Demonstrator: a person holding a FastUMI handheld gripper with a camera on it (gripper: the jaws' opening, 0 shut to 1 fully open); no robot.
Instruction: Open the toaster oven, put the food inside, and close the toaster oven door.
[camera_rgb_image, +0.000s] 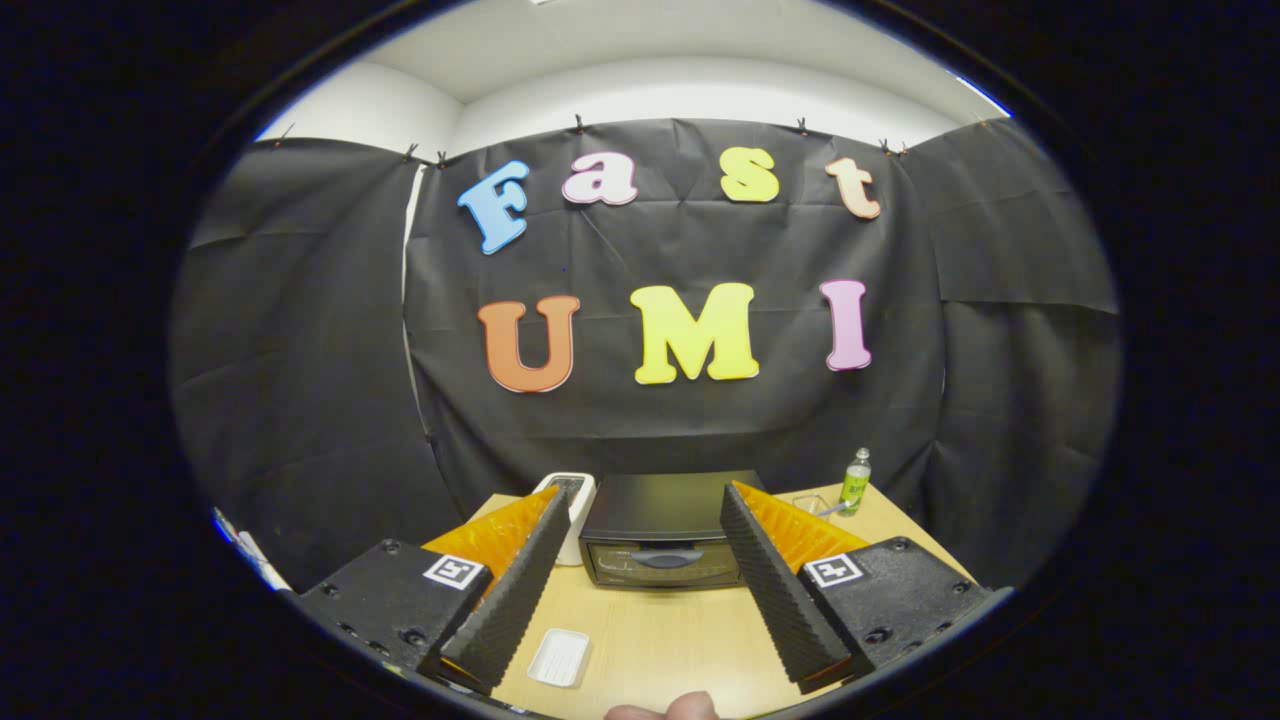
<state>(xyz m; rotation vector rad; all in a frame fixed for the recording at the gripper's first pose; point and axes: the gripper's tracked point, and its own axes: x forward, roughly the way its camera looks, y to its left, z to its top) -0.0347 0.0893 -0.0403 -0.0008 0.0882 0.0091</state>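
Gripper view, jaws wide apart w/ nothing held, toaster oven (662, 540) beyond, door closed

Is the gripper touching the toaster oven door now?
Apart. In the gripper view the open gripper hangs above the table, with bare tabletop between its fingertips and the closed toaster oven beyond them.
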